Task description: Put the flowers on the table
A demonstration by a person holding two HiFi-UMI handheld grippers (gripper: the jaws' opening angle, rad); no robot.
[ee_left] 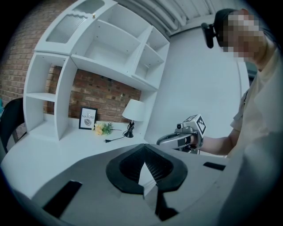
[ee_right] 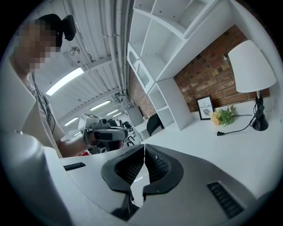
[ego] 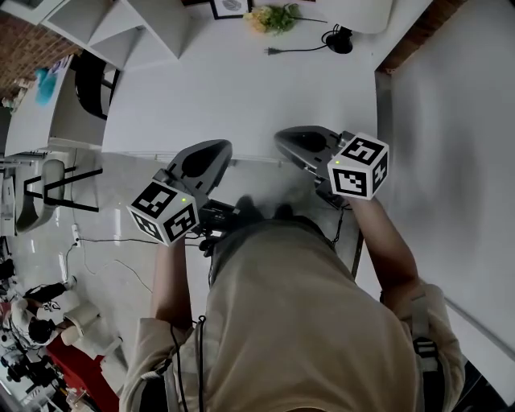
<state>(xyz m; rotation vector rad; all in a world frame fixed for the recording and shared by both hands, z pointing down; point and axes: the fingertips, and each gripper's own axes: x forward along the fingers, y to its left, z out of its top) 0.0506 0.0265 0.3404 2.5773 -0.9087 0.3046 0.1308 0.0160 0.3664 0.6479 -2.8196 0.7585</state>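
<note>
A small bunch of yellow flowers with green leaves (ego: 271, 18) lies at the far side of the white table (ego: 233, 88), beside a picture frame and a lamp. Both gripper views also show the flowers (ee_left: 103, 129) (ee_right: 223, 116), far ahead of the jaws. My left gripper (ego: 213, 150) and my right gripper (ego: 290, 138) hover side by side over the table's near edge. Each one is shut with nothing between its jaws. The left gripper (ee_left: 144, 152) faces the shelving, with the right gripper (ee_left: 183, 137) off to its right. The right gripper (ee_right: 144, 152) points toward the flowers' end of the table.
A white lamp (ee_left: 132, 112) with a black base (ego: 339, 39) and a loose plug cord (ego: 294, 50) stands right of the flowers. A framed print (ee_left: 88, 118) leans on the brick wall. White shelving (ee_left: 101, 53) rises over the table's left side. A black chair (ego: 90, 80) stands at the left.
</note>
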